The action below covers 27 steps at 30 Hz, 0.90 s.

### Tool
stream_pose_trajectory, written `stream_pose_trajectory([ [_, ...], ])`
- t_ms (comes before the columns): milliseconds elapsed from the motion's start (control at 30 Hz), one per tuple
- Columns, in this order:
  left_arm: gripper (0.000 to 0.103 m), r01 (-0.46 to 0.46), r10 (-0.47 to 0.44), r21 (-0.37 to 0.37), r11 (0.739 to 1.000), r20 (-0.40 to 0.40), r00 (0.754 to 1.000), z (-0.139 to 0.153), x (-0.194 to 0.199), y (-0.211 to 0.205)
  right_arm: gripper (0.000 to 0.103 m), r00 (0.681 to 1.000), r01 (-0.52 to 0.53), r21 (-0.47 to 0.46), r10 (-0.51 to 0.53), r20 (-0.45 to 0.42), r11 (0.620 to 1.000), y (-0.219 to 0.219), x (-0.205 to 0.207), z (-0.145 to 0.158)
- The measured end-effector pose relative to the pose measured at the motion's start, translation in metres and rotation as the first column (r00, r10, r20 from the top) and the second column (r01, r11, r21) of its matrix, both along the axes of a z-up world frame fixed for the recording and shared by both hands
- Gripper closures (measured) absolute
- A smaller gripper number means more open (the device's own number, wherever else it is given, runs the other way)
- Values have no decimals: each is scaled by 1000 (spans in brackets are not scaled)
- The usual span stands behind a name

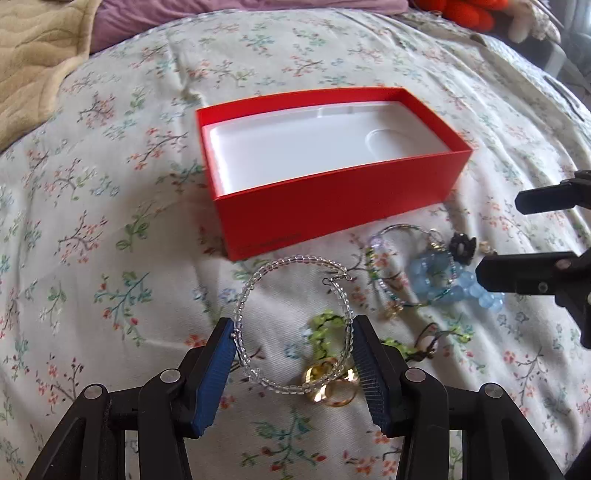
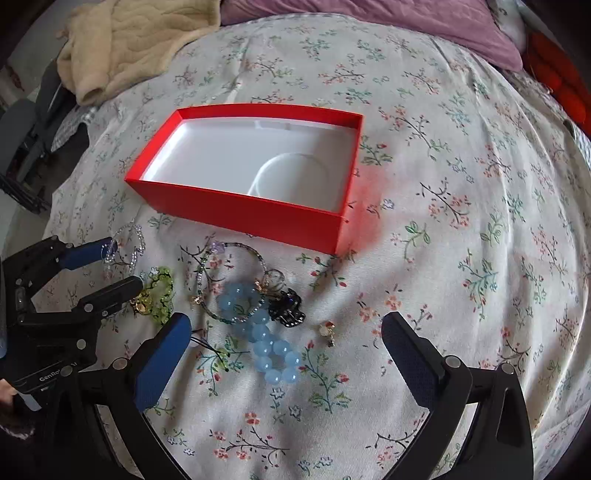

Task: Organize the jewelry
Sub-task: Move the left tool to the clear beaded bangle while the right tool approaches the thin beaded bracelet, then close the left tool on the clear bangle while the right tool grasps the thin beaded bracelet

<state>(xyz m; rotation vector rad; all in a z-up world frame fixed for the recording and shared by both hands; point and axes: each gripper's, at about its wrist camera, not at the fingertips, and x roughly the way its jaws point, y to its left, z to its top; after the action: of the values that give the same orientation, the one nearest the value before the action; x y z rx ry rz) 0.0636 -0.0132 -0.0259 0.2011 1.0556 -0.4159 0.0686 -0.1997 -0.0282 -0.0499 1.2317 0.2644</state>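
A red box (image 1: 340,199) with a white inner tray lies open on the floral bedspread; it also shows in the right wrist view (image 2: 258,216). My left gripper (image 1: 293,336) has its blue pads pressed on both sides of a clear bead bracelet (image 1: 255,280), holding it over gold rings (image 1: 332,387) and a green bead piece (image 1: 325,325). In the right wrist view the left gripper (image 2: 122,262) holds the clear bracelet (image 2: 125,251). My right gripper (image 2: 286,321) is open above a blue bead bracelet (image 2: 269,350), a thin beaded bracelet (image 2: 229,280) and a black flower clip (image 2: 288,306).
A small gold earring (image 2: 328,330) lies right of the blue beads. A beige blanket (image 2: 136,40) and a purple pillow (image 2: 369,22) lie at the far side of the bed. Red fabric (image 2: 561,88) lies at the right edge.
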Motion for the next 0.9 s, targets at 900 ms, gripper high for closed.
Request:
stream_pose_trajectory([
  [900, 49, -41, 41, -2, 999, -56, 998, -7, 4, 22, 25, 994, -105, -109, 107, 14, 988, 63, 28, -40],
])
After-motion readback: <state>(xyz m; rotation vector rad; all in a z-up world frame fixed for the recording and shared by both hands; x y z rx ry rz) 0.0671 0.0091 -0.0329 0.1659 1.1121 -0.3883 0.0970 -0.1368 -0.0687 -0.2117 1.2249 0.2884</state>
